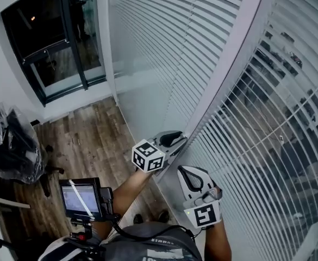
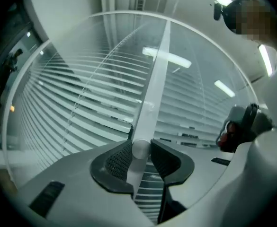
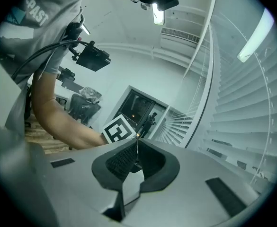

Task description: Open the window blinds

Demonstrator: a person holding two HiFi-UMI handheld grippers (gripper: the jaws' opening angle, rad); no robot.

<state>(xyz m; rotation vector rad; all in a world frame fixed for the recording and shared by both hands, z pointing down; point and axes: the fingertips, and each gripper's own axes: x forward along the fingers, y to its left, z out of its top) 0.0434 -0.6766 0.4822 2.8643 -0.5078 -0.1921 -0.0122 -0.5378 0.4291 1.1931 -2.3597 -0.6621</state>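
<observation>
Fingers [image 2: 117, 161] of left gripper [image 2: 140, 150] pinching wand [image 2: 155, 89], blinds [image 2: 81, 93] close alongside

A brown wood-plank floor [image 1: 91, 140] is seen from steeply above. At its left side a dark bundle wrapped in clear plastic [image 1: 12, 145] is found; whether it rests directly on the boards cannot be told. Two dark shoes [image 1: 163, 216] are planted near the window wall.
</observation>
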